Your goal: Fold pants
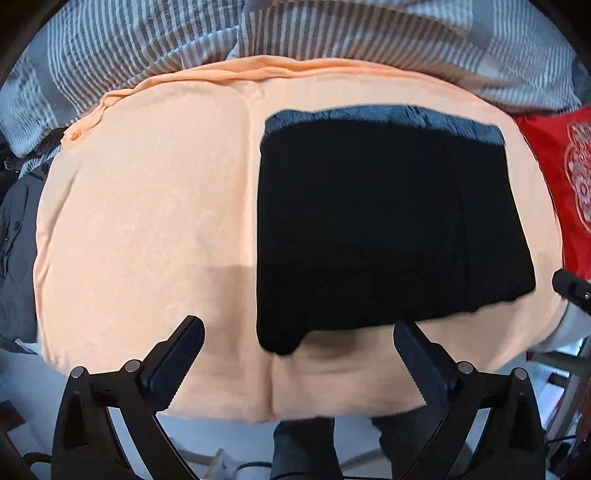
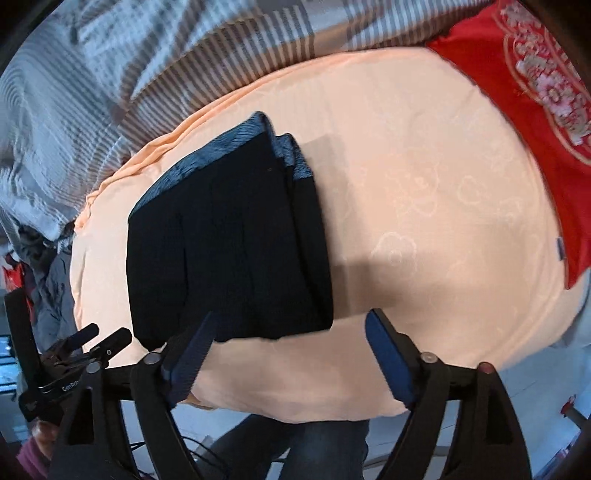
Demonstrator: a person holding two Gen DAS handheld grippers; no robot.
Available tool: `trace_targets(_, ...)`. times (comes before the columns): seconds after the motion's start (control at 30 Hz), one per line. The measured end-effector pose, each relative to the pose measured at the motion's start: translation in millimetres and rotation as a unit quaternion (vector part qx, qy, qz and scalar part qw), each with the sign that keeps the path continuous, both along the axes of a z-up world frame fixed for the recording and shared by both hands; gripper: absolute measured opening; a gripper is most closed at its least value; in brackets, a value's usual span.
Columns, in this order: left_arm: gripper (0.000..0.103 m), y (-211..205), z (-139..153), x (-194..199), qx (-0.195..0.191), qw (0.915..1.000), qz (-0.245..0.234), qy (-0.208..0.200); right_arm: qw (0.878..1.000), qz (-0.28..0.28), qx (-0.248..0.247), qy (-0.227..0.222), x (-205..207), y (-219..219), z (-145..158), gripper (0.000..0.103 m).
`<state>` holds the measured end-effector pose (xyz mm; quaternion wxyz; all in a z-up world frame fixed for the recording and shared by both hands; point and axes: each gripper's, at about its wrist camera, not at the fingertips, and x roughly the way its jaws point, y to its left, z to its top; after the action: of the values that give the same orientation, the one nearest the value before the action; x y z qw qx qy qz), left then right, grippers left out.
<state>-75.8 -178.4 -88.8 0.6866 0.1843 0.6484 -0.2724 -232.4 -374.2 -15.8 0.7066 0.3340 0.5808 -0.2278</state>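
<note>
Ahead of the left gripper (image 1: 299,334), jaws spread wide and holding nothing: folded black pants (image 1: 388,229) flat on a peach sheet (image 1: 147,221), near edge just past the fingertips, slightly toward the right finger. Beyond the pants, a grey striped duvet (image 1: 258,33); to the right of the jaws, a red cushion (image 1: 554,166) with a pale pattern, cut off by the frame. Right gripper (image 2: 288,325) likewise spread and empty, left fingertip overlapping the near edge of the pants (image 2: 229,240); contact impossible to judge. Far left of those jaws, the other gripper's dark fingers, marked "GenRob", the rest of the lettering hidden. Fold layers within the black cloth hard to make out. Left of the sheet, rumpled grey clothing (image 1: 18,236), blurred.
</note>
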Motion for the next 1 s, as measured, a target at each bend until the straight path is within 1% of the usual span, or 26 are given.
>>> trace_targets(0.03,0.103,2,2,-4,0.004,1.0,-0.004,-0.001,1.0,0.003,-0.009,0.002,0,6,4,0.1)
trace_targets(0.07,0.103,4,5,-6,0.007,1.0,-0.005,-0.003,1.0,0.006,-0.015,0.001,-1,12,8,0.103)
trace_targets(0.17,0.103,10,14,-12,0.009,0.9999,-0.003,-0.009,1.0,0.014,-0.02,0.012,-2,22,15,0.103)
trace_targets(0.37,0.103,19,41,-24,0.015,0.9993,0.001,-0.034,0.999,0.028,-0.03,0.033,0,46,30,0.103)
trace_targets(0.5,0.103,27,54,-28,0.007,0.9996,0.01,-0.027,0.997,0.04,-0.05,0.042,5,60,42,0.103)
trace_targets(0.57,0.103,30,61,-31,0.009,0.9994,0.009,-0.032,0.996,0.045,-0.061,0.046,8,66,47,0.103)
trace_targets(0.7,0.103,34,68,-35,0.007,0.9995,0.005,-0.031,0.994,0.053,-0.079,0.052,12,74,57,0.103)
trace_targets(1.0,0.103,36,79,-36,-0.001,0.9995,0.004,-0.032,0.993,0.052,-0.085,0.059,14,80,68,0.103)
